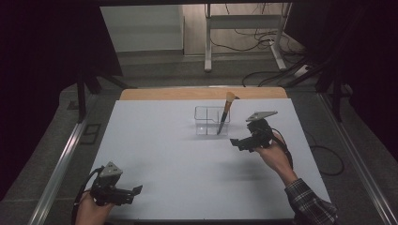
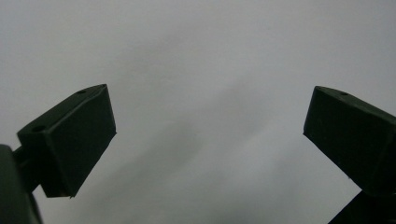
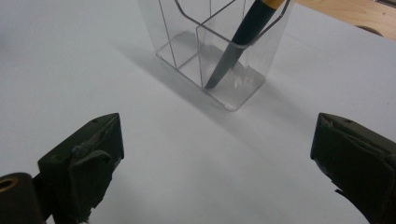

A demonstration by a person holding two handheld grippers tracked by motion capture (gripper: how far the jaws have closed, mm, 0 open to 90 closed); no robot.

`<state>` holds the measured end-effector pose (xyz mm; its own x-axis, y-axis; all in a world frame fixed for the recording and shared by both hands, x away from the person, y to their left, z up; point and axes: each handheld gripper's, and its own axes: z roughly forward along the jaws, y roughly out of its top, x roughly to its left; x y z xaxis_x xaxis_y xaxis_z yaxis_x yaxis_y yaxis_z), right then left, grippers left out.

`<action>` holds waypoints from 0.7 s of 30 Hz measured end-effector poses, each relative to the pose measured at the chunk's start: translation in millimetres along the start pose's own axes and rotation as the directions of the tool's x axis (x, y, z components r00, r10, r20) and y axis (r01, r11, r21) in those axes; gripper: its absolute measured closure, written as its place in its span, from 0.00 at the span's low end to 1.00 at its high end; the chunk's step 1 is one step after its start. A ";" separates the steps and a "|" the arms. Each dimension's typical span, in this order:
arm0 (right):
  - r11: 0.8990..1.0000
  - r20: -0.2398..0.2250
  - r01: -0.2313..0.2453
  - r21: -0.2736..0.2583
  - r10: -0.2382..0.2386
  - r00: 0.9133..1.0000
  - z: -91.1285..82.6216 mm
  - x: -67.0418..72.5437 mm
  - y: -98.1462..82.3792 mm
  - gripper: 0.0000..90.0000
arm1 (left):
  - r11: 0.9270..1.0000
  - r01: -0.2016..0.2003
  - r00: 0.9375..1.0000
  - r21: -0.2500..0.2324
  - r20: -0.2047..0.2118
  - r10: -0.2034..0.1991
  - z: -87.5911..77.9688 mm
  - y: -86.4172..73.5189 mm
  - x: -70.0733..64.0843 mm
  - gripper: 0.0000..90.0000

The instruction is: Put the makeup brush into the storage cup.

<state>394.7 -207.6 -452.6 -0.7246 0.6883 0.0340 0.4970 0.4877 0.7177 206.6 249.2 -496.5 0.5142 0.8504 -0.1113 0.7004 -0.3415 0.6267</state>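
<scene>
While the brush (image 1: 225, 114) is leaning in the right-hand section of the clear plastic holder (image 1: 206, 123), handle tip down and bristles up past the rim, both hands are hanging back from it. That holder is sitting on the white table (image 1: 187, 164), toward the far side and a little right of centre. Just to its right, the right gripper (image 1: 240, 143) is hovering near it with its jaws spread wide and nothing between them; its own view is looking straight at the holder (image 3: 210, 56) and the dark handle of the brush (image 3: 238, 42). Over at the near left corner, the left gripper (image 1: 134, 191) is resting low, well apart from everything, jaws also spread and gripping nothing.
</scene>
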 end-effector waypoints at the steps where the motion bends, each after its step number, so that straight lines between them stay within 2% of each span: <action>1: 1.000 0.000 0.000 0.002 0.000 1.000 -0.4 0.4 -0.9 0.03 | 1.000 0.000 1.000 0.000 0.000 0.000 0.0 0.0 0.0 0.03; 21: 0.999 -0.008 0.010 0.031 -0.009 1.000 -9.1 4.8 -16.8 0.03 | 1.000 0.001 1.000 -0.001 0.002 -0.001 -0.2 -0.1 0.3 0.03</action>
<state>378.6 -217.4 -458.2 -0.7332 0.6792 0.0330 0.5043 0.5106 0.6965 206.6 249.6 -496.4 0.5148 0.8498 -0.1134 0.7001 -0.3403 0.6278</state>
